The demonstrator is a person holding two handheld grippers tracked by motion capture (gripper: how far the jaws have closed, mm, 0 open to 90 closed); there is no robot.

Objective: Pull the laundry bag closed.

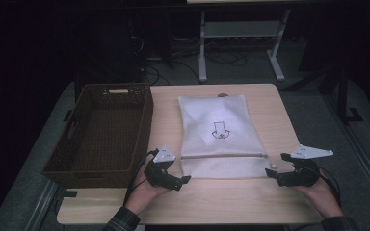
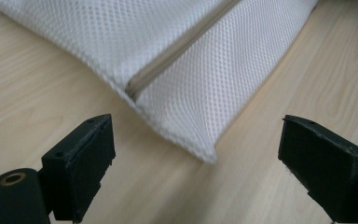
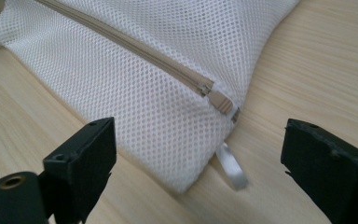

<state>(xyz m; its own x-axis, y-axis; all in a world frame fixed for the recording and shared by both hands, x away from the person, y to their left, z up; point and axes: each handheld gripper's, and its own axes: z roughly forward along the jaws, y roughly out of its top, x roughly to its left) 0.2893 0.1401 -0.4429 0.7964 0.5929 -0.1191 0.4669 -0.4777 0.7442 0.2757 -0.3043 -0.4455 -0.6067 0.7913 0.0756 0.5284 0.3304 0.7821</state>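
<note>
Both tools, L [image 1: 185, 179] & R [image 1: 270, 174], sat released at the mesh bag's [image 1: 215, 126] near corners, prob. to pinch it; R by zip pull [image 3: 220, 101]; basket [image 1: 72, 163] alongside.

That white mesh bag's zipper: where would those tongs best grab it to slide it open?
Probably the small zipper pull at the right end of the closed zipper, near the mesh bag corner. It sticks out past the flat fabric, and the open right tongs already face it. The open left tongs could pinch the opposite corner to steady it.
</note>
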